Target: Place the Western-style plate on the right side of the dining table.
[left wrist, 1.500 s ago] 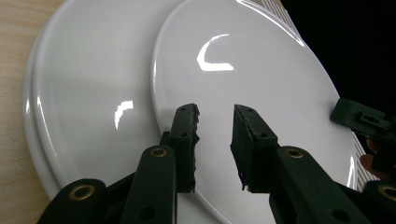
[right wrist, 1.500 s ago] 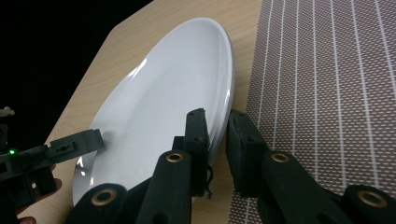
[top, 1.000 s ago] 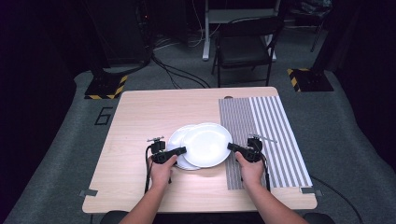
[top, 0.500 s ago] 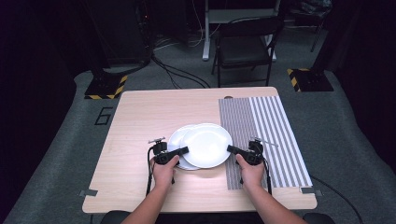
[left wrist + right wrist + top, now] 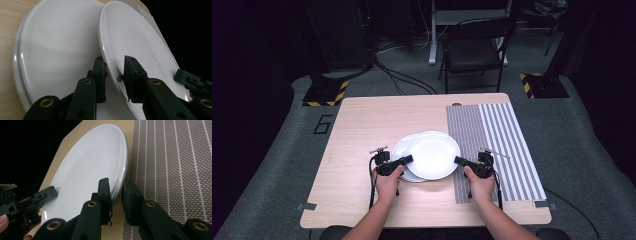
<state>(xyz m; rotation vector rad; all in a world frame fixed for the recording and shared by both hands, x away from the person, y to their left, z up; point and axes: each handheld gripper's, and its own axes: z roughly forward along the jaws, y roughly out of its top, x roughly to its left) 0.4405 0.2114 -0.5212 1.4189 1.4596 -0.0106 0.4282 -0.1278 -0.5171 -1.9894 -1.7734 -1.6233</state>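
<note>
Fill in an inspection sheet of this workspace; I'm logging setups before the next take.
Surface: wooden table, striped placemat on its right part.
Job's things: top white plate overlaps the lower plates.
Clutter: nothing seen.
Grippers: left hand-held gripper and right hand-held gripper each straddle the top plate's rim on opposite sides; full closure unclear.
Cables: one trails from each gripper; more on the floor behind.
Surroundings: folding chair, grey carpet, dark room.

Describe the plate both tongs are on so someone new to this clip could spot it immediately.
Start at the wooden table and find the striped mat on its right half. Just left of the mat sit overlapping white plates. The top plate is the one meant: it lies over the lower plates, reaches the mat's edge, and has the left tongs and the right tongs on opposite rims.
</note>
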